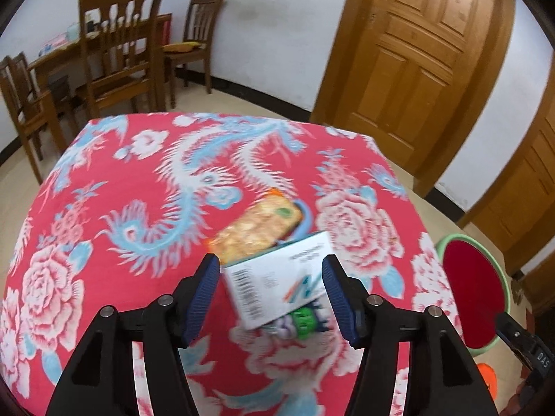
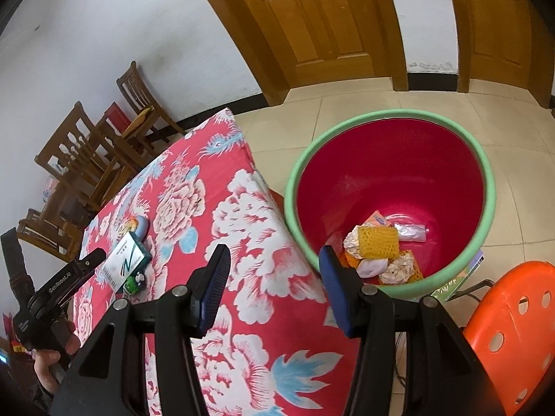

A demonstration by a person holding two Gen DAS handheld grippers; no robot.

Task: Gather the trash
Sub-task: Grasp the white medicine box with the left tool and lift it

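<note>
Red floral cloth with blue phoenix print covers the table (image 1: 114,180). Left gripper (image 1: 270,287) hangs over the near part of the tabletop, blue-padded jaws spread with clear gaps on both sides of a white carton (image 1: 281,277) with barcode and teal side; pads not pressing it, nothing gripped. Carton lies on the cloth toward the right edge of the tabletop, view motion-blurred. Just behind it, touching or overlapping, an orange-yellow printed snack packet (image 1: 256,225), with a small pale blue object (image 1: 305,222) at the packet's far right end. Small green and white wrapper (image 1: 301,322) pokes out from under the carton's near end.

Right gripper (image 2: 274,277) is past the right edge of the tabletop, jaws apart and empty, framing the cloth's hanging corner and the bin beside it. Red plastic bin with green rim (image 2: 485,187) stands on the tiled floor right beside the table. Trash lies at its bottom: yellow crocheted piece (image 2: 378,242), crumpled tissue (image 2: 399,267), clear plastic bag (image 2: 412,232), orange packet (image 2: 376,218), small whitish lump (image 2: 371,267).

Right wrist view also catches the person's hand (image 2: 52,357) holding the left gripper's body at lower left, near the carton. Orange plastic stool (image 2: 513,326) sits at lower right next to the bin. Wooden chairs (image 1: 118,48) and wooden doors (image 1: 416,55) in the background
</note>
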